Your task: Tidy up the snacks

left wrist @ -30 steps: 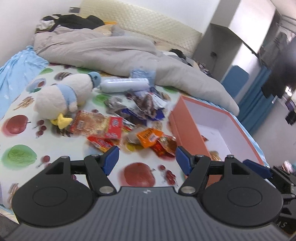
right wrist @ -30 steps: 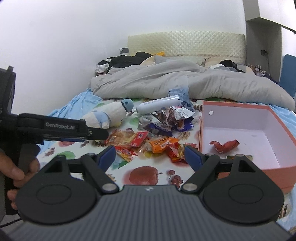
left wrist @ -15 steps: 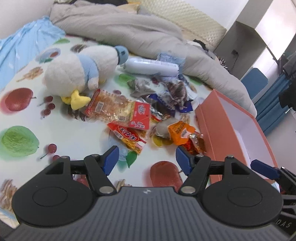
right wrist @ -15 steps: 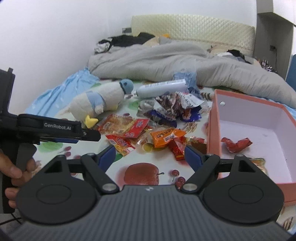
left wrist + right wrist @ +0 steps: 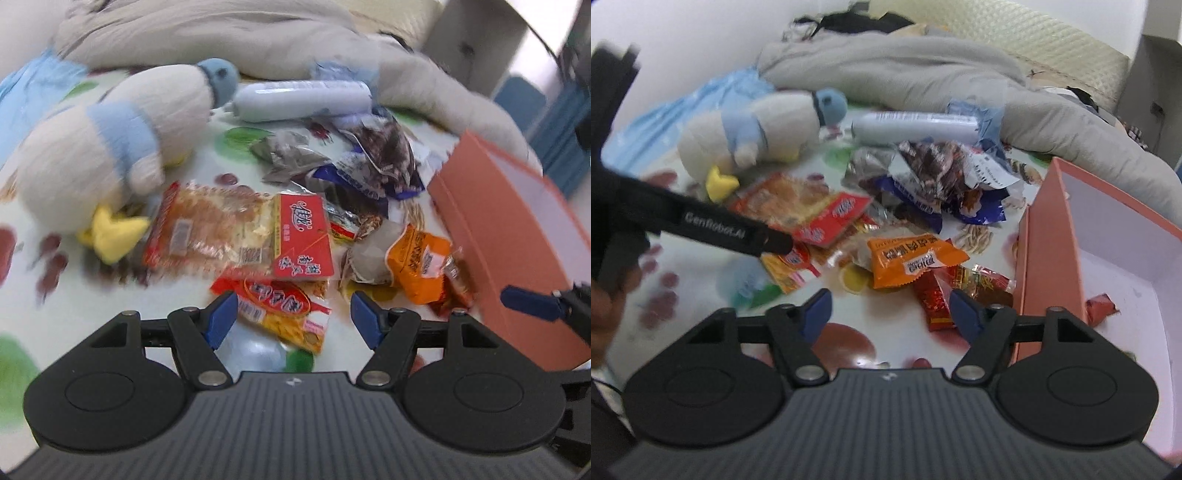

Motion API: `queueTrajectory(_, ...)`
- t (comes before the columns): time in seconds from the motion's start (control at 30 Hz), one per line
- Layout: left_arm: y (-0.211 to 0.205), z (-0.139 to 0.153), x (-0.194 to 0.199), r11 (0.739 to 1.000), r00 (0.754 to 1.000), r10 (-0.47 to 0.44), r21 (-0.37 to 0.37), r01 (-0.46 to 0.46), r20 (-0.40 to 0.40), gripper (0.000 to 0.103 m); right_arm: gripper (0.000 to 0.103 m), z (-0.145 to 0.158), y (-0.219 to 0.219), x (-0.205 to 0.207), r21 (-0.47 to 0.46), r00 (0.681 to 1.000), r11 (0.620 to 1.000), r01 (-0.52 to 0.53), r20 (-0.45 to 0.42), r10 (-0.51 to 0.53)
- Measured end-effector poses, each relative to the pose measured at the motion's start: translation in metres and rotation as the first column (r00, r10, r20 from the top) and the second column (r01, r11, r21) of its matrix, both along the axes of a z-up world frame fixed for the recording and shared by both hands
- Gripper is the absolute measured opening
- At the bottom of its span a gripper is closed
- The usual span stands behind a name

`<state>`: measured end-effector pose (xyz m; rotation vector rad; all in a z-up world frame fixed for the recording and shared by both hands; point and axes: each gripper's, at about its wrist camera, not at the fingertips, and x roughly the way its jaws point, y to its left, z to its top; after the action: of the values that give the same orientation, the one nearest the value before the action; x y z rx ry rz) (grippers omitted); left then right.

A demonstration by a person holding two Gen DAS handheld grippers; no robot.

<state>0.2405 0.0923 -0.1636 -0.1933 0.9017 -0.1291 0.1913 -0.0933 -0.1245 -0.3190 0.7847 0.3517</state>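
A heap of snack packets lies on the fruit-print bedsheet. My left gripper (image 5: 291, 317) is open and empty, just above a small red-and-yellow packet (image 5: 280, 306) in front of a large red cracker pack (image 5: 240, 232). An orange packet (image 5: 417, 262) lies to its right beside the orange box (image 5: 509, 236). My right gripper (image 5: 890, 314) is open and empty, low over the sheet near the orange packet (image 5: 912, 258) and red packets (image 5: 934, 299). The box (image 5: 1049, 266) holds a red wrapper (image 5: 1100, 306). The left gripper's finger (image 5: 713, 229) crosses the right wrist view.
A white and blue plush duck (image 5: 107, 155) lies left of the heap. A white tube (image 5: 303, 99) and dark foil bags (image 5: 376, 162) lie behind it. A grey duvet (image 5: 258, 40) covers the far bed. A shelf unit stands at the right.
Both grippers have moved forward and down toward the snack heap. Both stay open. The packets now fill more of each view.
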Motion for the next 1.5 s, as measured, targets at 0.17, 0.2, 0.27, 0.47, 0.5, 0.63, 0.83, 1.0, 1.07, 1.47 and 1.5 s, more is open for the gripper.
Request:
queueTrajectory(0.17, -0.017, -0.012, 0.020, 0.985, 0.993, -0.122, 0.125, 0.120, 0.008, 0.072, 0.063, -0.010, -0.006, 0.022, 0.063, 0.999, 0.997, 0.043, -0.029, -0.042)
queueTrajectory(0.2, -0.020, -0.015, 0.023, 0.979, 0.989, -0.146, 0.145, 0.143, 0.009, 0.072, 0.063, -0.012, -0.007, 0.027, 0.083, 0.998, 0.995, 0.057, -0.045, -0.053)
queueTrajectory(0.27, -0.028, -0.023, 0.027, 0.958, 0.979, -0.204, 0.208, 0.199, 0.004, 0.072, 0.063, -0.018, -0.013, 0.039, 0.145, 0.991, 0.985, 0.095, -0.104, -0.081)
queueTrajectory(0.47, -0.044, -0.036, 0.033, 0.891, 0.950, -0.312, 0.347, 0.291, 0.003, 0.070, 0.060, -0.028, -0.019, 0.059, 0.246, 0.978, 0.956, 0.159, -0.174, -0.118)
queueTrajectory(0.5, -0.047, -0.037, 0.033, 0.881, 0.945, -0.326, 0.364, 0.301, 0.007, 0.070, 0.058, -0.029, -0.020, 0.062, 0.255, 0.976, 0.953, 0.164, -0.180, -0.120)
queueTrajectory(0.63, -0.052, -0.039, 0.035, 0.866, 0.940, -0.342, 0.394, 0.307, 0.018, 0.064, 0.055, -0.036, -0.021, 0.073, 0.274, 0.964, 0.943, 0.187, -0.235, -0.123)
queueTrajectory(0.83, -0.060, -0.040, 0.039, 0.858, 0.932, -0.362, 0.398, 0.326, 0.017, 0.044, 0.031, -0.046, -0.023, 0.080, 0.267, 0.951, 0.940, 0.213, -0.278, -0.137)
queueTrajectory(1.0, -0.061, -0.037, 0.040, 0.870, 0.935, -0.355, 0.370, 0.326, 0.012, 0.008, 0.019, -0.038, -0.023, 0.076, 0.264, 0.960, 0.946, 0.191, -0.249, -0.124)
queueTrajectory(1.07, -0.059, -0.033, 0.038, 0.880, 0.937, -0.349, 0.352, 0.320, 0.022, 0.005, 0.018, -0.035, -0.024, 0.072, 0.266, 0.962, 0.946, 0.186, -0.244, -0.121)
queueTrajectory(1.47, -0.060, 0.004, -0.009, 0.922, 0.944, -0.325, 0.242, 0.302, 0.061, 0.000, 0.015, -0.011, -0.029, 0.026, 0.258, 0.968, 0.948, 0.187, -0.215, -0.132)
queueTrajectory(1.5, -0.061, 0.005, -0.015, 0.925, 0.945, -0.322, 0.236, 0.299, 0.064, 0.000, 0.015, -0.009, -0.030, 0.020, 0.260, 0.968, 0.947, 0.189, -0.213, -0.135)
